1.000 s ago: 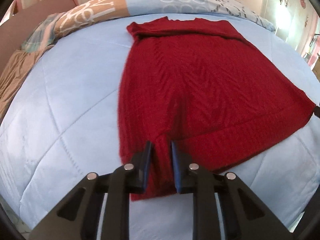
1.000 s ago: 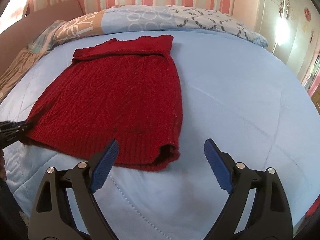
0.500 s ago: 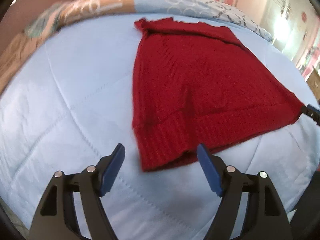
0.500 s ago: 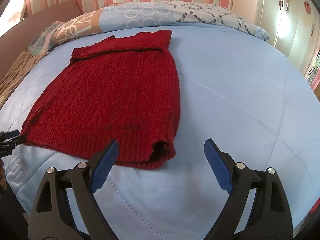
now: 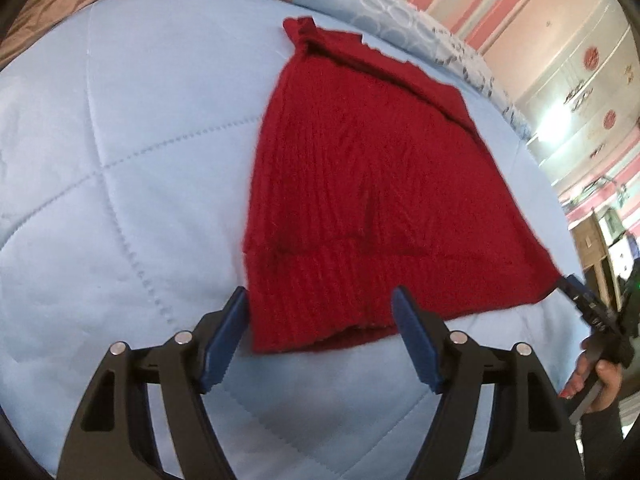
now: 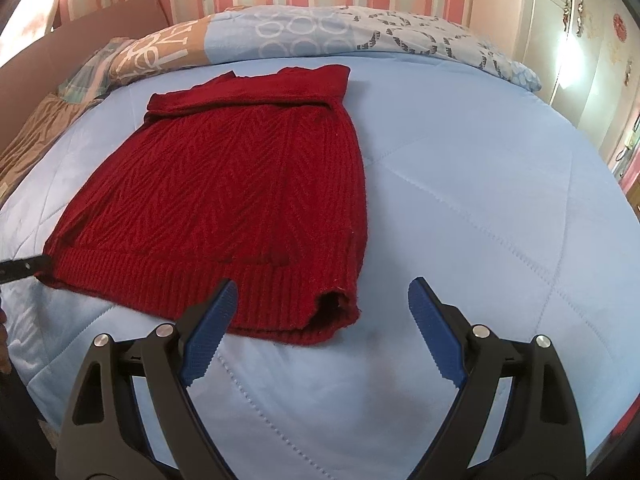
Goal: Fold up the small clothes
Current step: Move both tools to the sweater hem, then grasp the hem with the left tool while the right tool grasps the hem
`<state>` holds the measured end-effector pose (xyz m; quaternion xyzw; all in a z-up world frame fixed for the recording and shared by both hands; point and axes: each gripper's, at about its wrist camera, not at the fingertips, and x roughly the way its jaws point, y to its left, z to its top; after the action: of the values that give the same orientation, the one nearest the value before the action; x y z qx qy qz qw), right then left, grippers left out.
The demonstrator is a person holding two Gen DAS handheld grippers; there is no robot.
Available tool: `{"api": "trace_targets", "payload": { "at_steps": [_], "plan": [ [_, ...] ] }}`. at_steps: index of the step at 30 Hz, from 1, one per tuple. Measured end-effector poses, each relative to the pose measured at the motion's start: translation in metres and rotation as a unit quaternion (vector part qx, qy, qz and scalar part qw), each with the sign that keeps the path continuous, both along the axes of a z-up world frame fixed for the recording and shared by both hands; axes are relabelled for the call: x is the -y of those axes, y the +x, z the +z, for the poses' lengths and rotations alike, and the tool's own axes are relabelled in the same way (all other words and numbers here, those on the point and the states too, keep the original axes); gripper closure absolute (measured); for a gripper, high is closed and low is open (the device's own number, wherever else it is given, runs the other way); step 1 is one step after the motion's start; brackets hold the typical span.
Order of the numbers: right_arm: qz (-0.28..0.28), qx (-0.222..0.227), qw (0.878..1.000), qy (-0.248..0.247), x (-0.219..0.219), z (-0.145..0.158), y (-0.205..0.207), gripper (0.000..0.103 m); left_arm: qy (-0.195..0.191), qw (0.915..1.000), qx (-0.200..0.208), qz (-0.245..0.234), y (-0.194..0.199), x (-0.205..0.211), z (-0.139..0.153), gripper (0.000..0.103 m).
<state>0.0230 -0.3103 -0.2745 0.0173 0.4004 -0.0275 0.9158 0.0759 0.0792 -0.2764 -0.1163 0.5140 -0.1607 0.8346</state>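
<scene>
A red knitted sweater [image 5: 372, 184] lies flat on the light blue quilt [image 5: 120, 200], its sleeves folded in and its ribbed hem nearest me. My left gripper [image 5: 320, 300] hovers over the hem's left corner with its jaws closing. The hem shows between the blue pads [image 5: 224, 340], which do not press on it. In the right wrist view the sweater [image 6: 224, 200] reaches to my right gripper [image 6: 323, 286], which stands wide open just in front of the hem's right corner, holding nothing. The left gripper's fingertip [image 6: 24, 268] shows at the far hem corner.
A patterned duvet [image 6: 320, 36] is bunched along the bed's far edge, with a brown board [image 6: 80, 40] at the back left. White wardrobe doors [image 6: 560, 20] stand to the right. A hand [image 5: 596, 372] holds the right gripper's handle. Bare quilt [image 6: 500, 200] stretches right of the sweater.
My left gripper let go of the hem, opened wide, rolled and drew slightly back. The hem corner now lies flat on the quilt. The right gripper has stayed put.
</scene>
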Motion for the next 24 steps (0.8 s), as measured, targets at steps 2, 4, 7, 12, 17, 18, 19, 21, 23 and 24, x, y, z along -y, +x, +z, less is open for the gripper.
{"api": "trace_targets", "payload": {
  "at_steps": [2,4,7,12,17,18,19,21,23,24],
  "plan": [
    [-0.001,0.000,1.000,0.001,0.000,0.000,0.000,0.015,0.047,0.9988,0.004,-0.009,0.000,0.009,-0.001,0.056],
    [-0.002,-0.001,1.000,0.001,0.000,0.000,0.000,0.015,0.075,0.9969,0.011,-0.022,-0.001,0.014,-0.002,0.073],
    [-0.005,-0.003,1.000,0.008,0.003,0.000,0.000,0.015,0.099,0.9944,0.018,-0.031,-0.004,0.017,0.000,0.079],
    [-0.005,-0.011,0.999,0.052,0.011,0.000,0.004,0.028,0.139,0.9889,0.029,-0.045,-0.004,0.022,0.000,0.085],
    [-0.028,-0.040,0.992,0.117,0.026,-0.010,0.015,0.036,0.144,0.9879,0.030,-0.049,-0.004,0.021,0.000,0.085],
    [-0.032,-0.043,0.991,0.125,0.028,-0.012,0.015,0.036,0.143,0.9880,0.029,-0.050,-0.002,0.021,-0.001,0.085],
    [-0.039,-0.046,0.989,0.134,0.030,-0.015,0.017,0.040,0.143,0.9880,0.028,-0.051,-0.002,0.021,-0.001,0.085],
    [-0.047,-0.048,0.986,0.150,0.035,-0.018,0.018,0.059,0.145,0.9876,0.028,-0.053,-0.002,0.022,0.000,0.085],
    [-0.058,-0.071,0.983,0.161,0.040,-0.027,0.024,0.088,0.148,0.9872,0.028,-0.053,-0.001,0.023,0.000,0.085],
    [-0.061,-0.086,0.980,0.167,0.042,-0.033,0.026,0.094,0.147,0.9873,0.028,-0.052,-0.001,0.023,0.000,0.085]
  ]
}}
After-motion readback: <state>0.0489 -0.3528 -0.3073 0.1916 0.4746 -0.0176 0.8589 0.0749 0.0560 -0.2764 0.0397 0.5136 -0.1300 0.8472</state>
